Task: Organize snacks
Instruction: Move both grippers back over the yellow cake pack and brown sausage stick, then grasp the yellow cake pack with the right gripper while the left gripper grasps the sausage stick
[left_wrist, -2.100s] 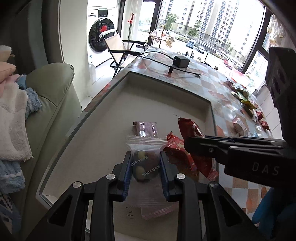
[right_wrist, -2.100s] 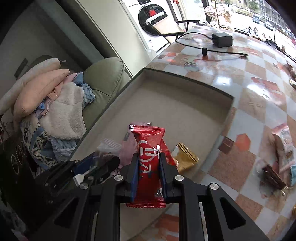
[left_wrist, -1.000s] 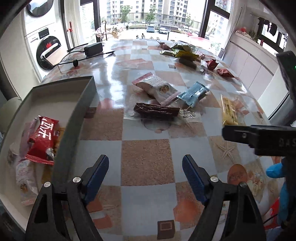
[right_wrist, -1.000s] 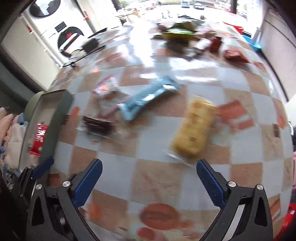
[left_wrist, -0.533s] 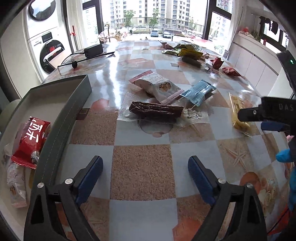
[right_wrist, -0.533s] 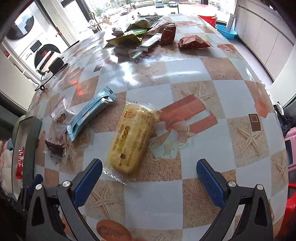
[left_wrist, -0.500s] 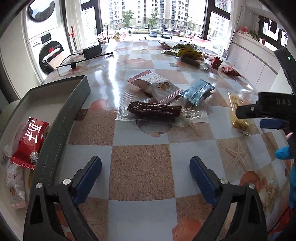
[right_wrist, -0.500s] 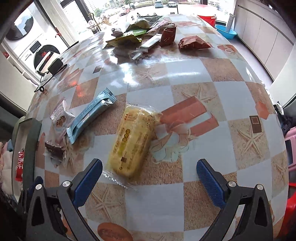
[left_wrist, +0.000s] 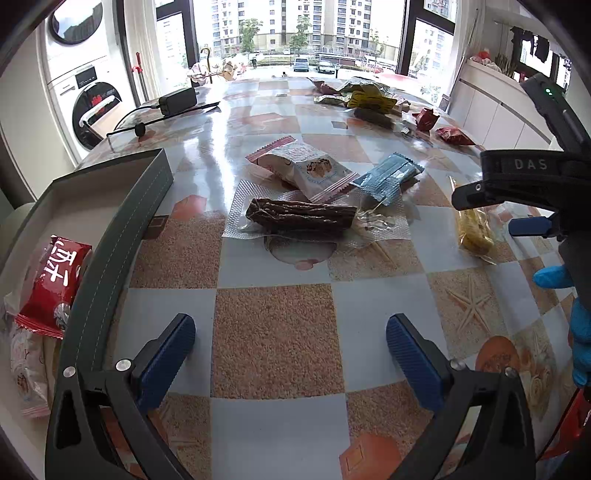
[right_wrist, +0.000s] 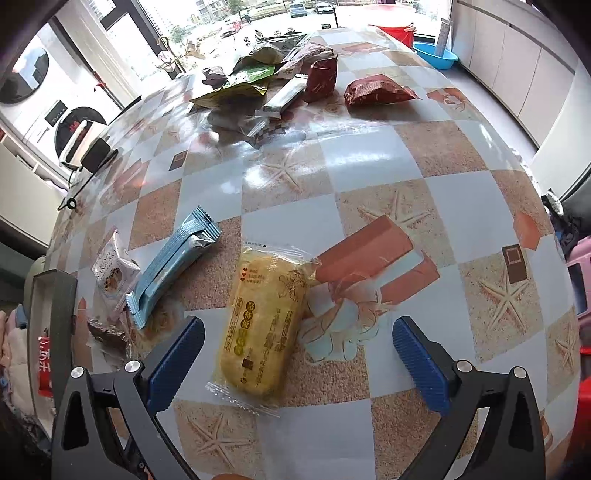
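Note:
My left gripper (left_wrist: 291, 347) is open and empty above the checked table, a short way in front of a brown bar in a clear wrapper (left_wrist: 301, 218). Behind it lie a white-and-pink snack bag (left_wrist: 306, 168) and a blue bar (left_wrist: 388, 177). The grey box (left_wrist: 122, 236) at the left holds a red packet (left_wrist: 55, 277) and other snacks. My right gripper (right_wrist: 295, 354) is open and empty, its fingers either side of the near end of a yellow cake packet (right_wrist: 264, 328). The blue bar (right_wrist: 173, 262) lies to its left.
A pile of snack packets (right_wrist: 273, 74) lies at the far end of the table, with a red packet (right_wrist: 376, 90) beside it. A black power adapter with cable (left_wrist: 177, 101) sits far left. The table edge drops off at the right (right_wrist: 546, 229).
Both grippers let go of their snacks in the box, opened and swung right over the table. The right gripper has since closed in on the yellow packet; the left has crept forward.

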